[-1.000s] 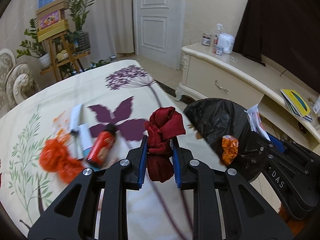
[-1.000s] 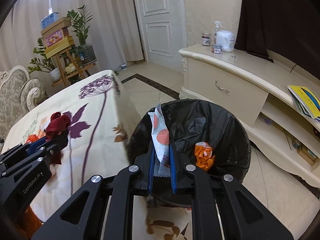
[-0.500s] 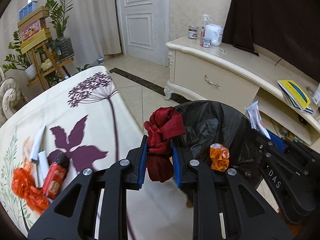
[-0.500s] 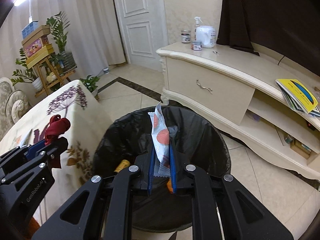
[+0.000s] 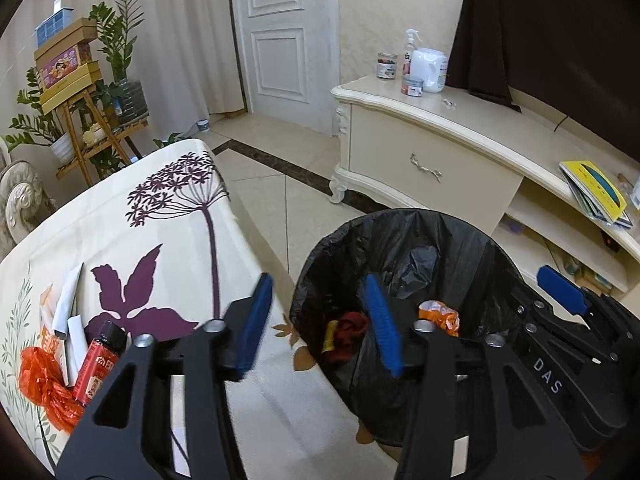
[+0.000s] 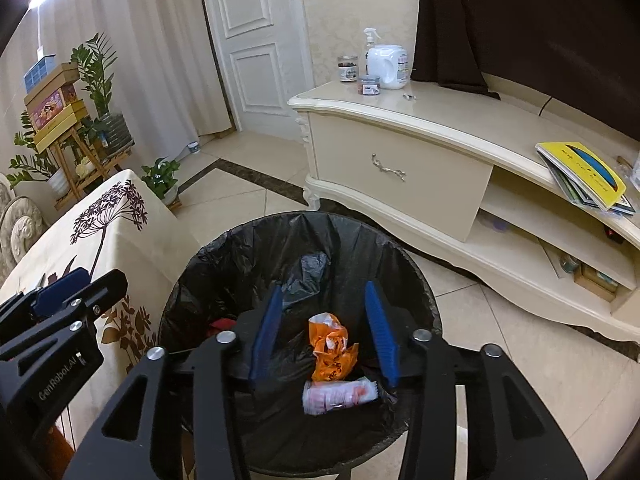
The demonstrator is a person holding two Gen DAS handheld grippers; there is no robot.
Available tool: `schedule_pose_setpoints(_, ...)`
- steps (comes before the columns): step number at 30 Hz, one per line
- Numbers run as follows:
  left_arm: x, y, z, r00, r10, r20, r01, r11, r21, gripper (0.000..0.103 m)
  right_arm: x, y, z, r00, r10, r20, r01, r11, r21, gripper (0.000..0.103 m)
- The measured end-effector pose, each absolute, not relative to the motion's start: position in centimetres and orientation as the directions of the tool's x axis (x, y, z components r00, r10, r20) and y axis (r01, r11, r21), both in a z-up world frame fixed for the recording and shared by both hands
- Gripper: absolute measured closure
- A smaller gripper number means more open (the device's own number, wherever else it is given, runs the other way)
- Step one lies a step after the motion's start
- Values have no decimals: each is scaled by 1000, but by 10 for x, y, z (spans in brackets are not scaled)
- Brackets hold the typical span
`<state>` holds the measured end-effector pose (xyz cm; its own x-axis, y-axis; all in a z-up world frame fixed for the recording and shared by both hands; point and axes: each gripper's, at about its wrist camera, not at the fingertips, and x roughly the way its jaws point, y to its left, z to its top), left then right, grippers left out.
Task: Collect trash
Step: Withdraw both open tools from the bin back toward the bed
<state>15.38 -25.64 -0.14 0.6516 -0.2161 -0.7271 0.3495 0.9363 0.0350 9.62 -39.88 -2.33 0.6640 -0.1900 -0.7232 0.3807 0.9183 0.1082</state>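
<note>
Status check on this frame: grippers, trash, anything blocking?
Left gripper and right gripper open, jaws just opened, nothing between them. Red cloth and white wrapper in black-lined bin. More trash on table. No obstruction.

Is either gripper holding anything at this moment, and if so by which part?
Nothing is held. Both the left gripper and right gripper have just been opening, with nothing between their jaws; the red cloth and white wrapper lie in the bin.

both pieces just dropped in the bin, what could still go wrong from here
1. The bin stands right against the draped tablecloth; swinging the left hand-held gripper back could snag the cloth or nudge the bin.
2. The red bottle, white wrappers and orange bag lie clustered, so one grab may drag the others off.
</note>
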Motion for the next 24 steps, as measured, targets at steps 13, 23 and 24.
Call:
schedule_pose_setpoints(13,147,-220,9,660,-191,-727,295,955,17,36,87,-381,-14,671,-197,-715,377,921,101,40)
schedule_pose_setpoints(23,131,-154,19,676,-114,-728,189,982,22,31,87,-329,-10,684,-123,-719,286,952,110,38)
schedule_pose_setpoints(24,130,-150,20,677,-108,-728,180,983,21,30,87,-324,-9,686,-115,-718,276,955,111,38)
